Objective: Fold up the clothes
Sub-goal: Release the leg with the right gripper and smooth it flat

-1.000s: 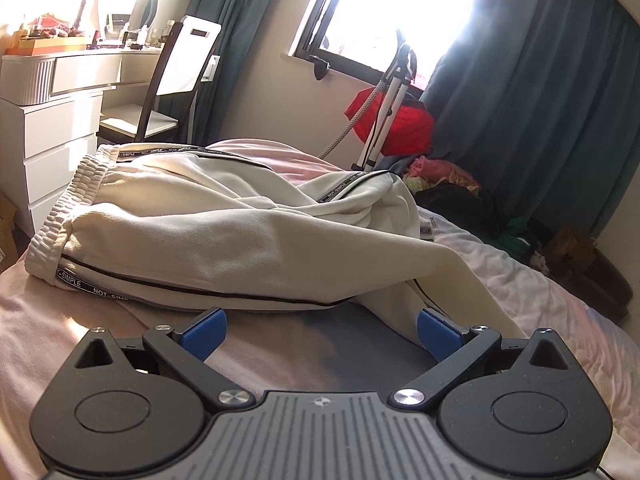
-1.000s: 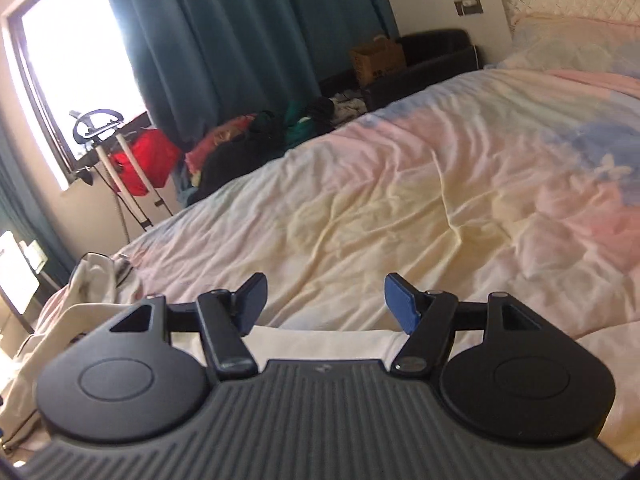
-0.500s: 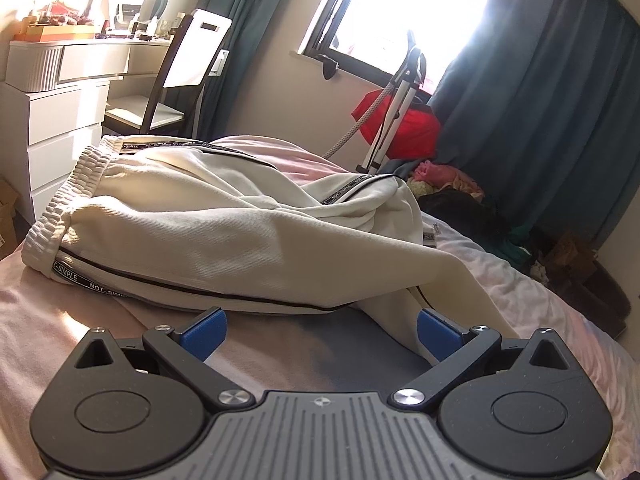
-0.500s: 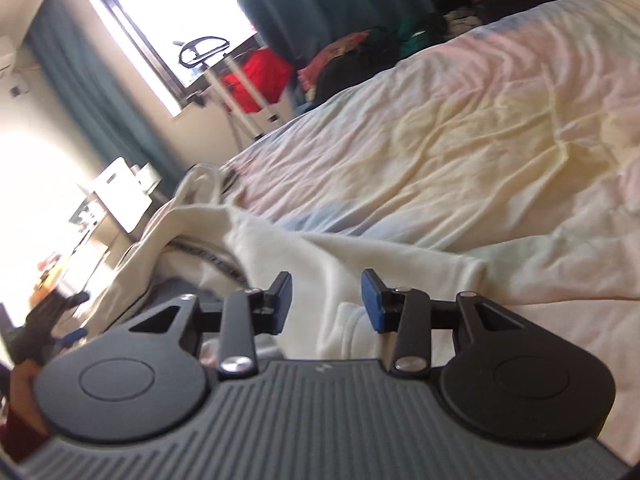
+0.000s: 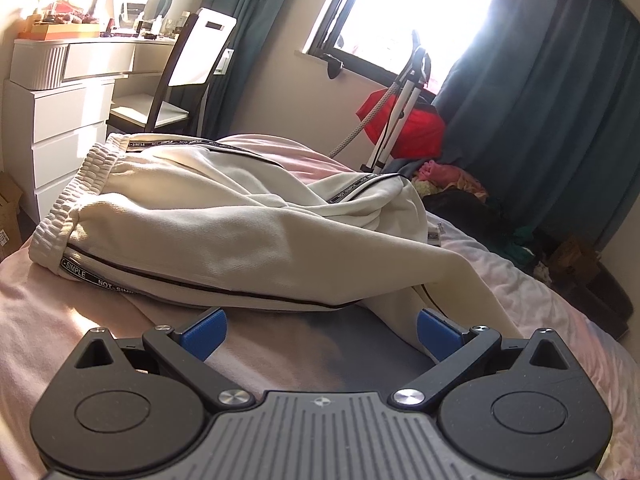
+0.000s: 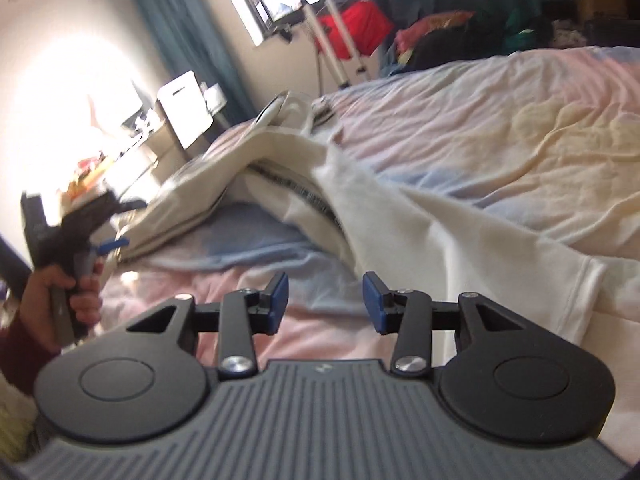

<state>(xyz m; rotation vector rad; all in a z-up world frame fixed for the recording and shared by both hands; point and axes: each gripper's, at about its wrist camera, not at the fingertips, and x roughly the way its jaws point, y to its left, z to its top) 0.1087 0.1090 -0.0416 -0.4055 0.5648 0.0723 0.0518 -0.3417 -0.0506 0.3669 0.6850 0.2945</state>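
The left gripper (image 5: 319,330) is held low over the bed (image 5: 80,320), its blue fingers (image 5: 204,330) spread wide with nothing between them; the near edge of the cream trousers (image 5: 224,236) lies just past the tips. The right finger sits just beside the leg that runs off toward the right, though I cannot tell if it touches. The right gripper (image 6: 324,302) hangs over the bed (image 6: 500,128) too, its jaws about half open and holding nothing, with pink sheet showing in the gap and the trouser leg (image 6: 460,240) just beside its right finger.

The trousers (image 6: 280,160) lie crumpled on the bed with the long axis running roughly along the mattress edge: the ribbed waistband (image 5: 70,208) points toward the white drawers (image 5: 60,128), and the legs trail away from it, one ending in a hem (image 6: 588,292) near the right gripper. A black lettered stripe (image 5: 192,284) runs down the side seam. Beyond the trousers stand a chair (image 5: 188,68), a bright window (image 5: 420,12), dark teal curtains (image 5: 540,100) and a red bag (image 5: 416,128). In the right view the person's left hand (image 6: 60,296) grips the other tool's handle, blurred
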